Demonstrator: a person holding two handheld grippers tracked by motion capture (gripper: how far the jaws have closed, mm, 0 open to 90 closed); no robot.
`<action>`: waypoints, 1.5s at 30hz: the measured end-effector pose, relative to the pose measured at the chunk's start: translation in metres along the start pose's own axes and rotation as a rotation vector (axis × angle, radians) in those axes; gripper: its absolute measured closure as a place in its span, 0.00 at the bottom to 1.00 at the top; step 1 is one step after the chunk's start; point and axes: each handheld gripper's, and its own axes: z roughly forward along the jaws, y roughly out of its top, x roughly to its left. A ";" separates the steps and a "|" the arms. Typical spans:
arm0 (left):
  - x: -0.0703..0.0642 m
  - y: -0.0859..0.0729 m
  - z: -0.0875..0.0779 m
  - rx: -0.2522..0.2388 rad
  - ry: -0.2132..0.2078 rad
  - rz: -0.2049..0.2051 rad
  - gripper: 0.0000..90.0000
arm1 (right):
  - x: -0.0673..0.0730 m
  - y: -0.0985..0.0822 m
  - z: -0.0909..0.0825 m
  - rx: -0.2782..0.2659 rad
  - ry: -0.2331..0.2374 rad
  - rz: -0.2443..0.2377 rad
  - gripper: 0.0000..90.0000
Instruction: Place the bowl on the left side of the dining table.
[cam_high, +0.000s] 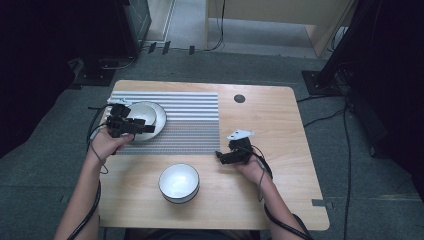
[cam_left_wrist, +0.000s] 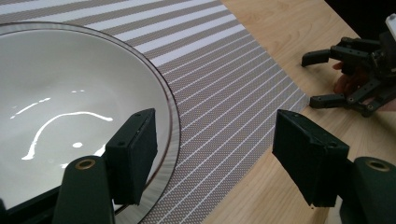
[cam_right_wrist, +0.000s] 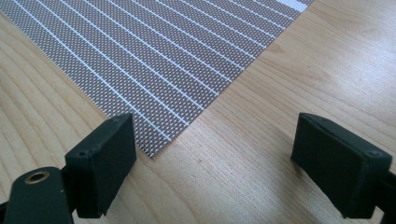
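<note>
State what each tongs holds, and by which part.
Nothing is held. The left tongs are open, one jaw over the rim of the bowl on the mat without clamping it. The right tongs are open over the table.

A pale wooden table (cam_high: 280, 130) is bearing a grey-and-white striped woven placemat (cam_high: 192, 125); a white ceramic plate (cam_high: 147, 119) is lying on it, a white dark-rimmed bowl (cam_high: 179, 182) sitting nearer.

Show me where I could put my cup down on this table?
The right side of the table, beyond the striped mat, is bare wood. The mat's right half is free too. It's crowded at the left, where the left gripper meets the plate, and around the bowl.
</note>
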 end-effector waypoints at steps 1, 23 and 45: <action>-0.001 0.000 0.001 0.001 0.001 0.003 0.34 | 0.000 0.000 0.000 0.000 0.000 0.000 0.15; -0.029 -0.011 0.039 0.029 -0.038 0.131 0.33 | 0.000 0.000 0.000 -0.001 0.000 0.001 0.15; -0.044 -0.044 0.075 0.096 -0.022 0.254 0.31 | 0.000 0.000 0.000 0.000 -0.001 0.001 0.15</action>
